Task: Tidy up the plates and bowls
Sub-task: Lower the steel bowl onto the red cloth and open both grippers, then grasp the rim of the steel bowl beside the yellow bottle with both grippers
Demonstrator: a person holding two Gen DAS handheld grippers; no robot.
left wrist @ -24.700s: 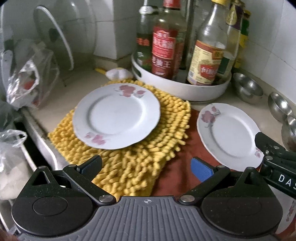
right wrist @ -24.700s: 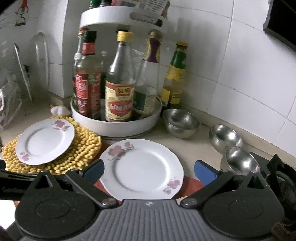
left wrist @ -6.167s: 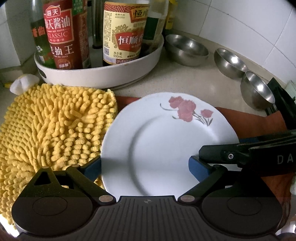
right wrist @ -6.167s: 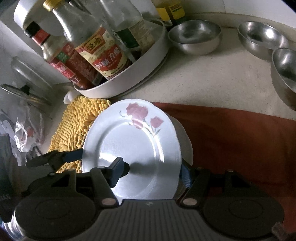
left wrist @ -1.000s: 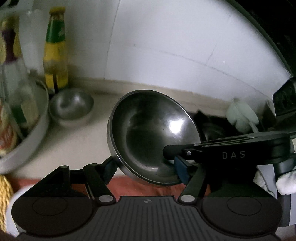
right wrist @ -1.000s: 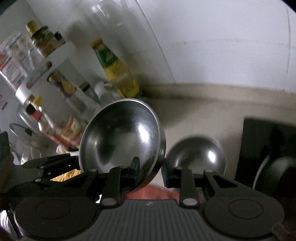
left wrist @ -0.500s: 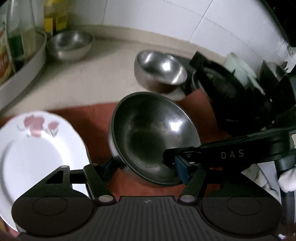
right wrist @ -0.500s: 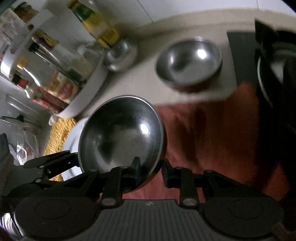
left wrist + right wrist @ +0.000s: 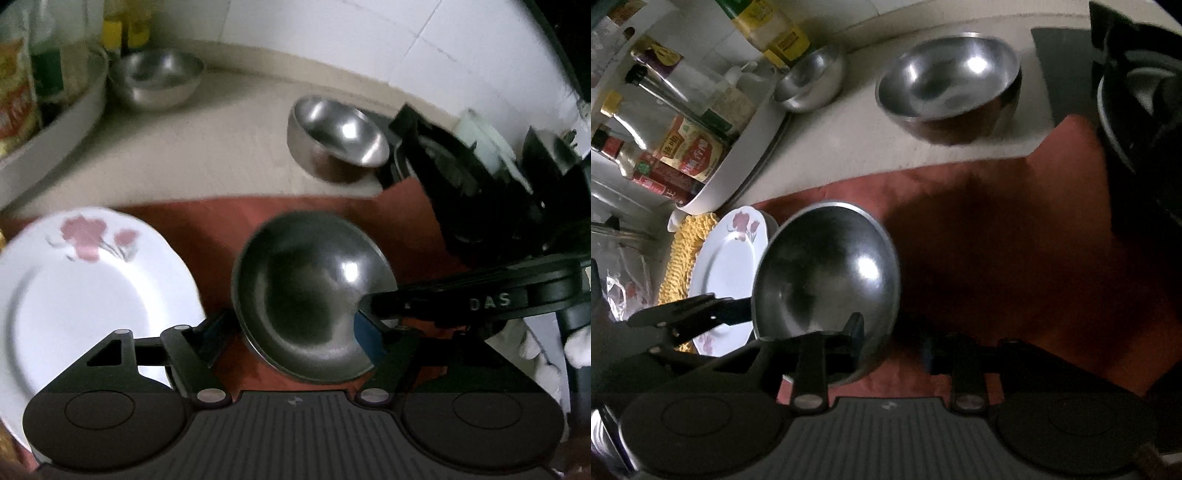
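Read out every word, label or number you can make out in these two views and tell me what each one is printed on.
"DAS": white letters on the black arm of the right claw, seen from the left wrist.
Red and yellow label on a sauce bottle in the white round tray: printed characters, too blurred to read.
Yellow-labelled bottle: print too small to read.

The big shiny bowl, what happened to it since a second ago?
The held bowl came down from in front of the wall to the red cloth, beside the flowered plate. The left gripper and right gripper have just been opening their fingers, letting go, bowl rim between them. The plate, the small bowl and the stove-side bowl stayed put.
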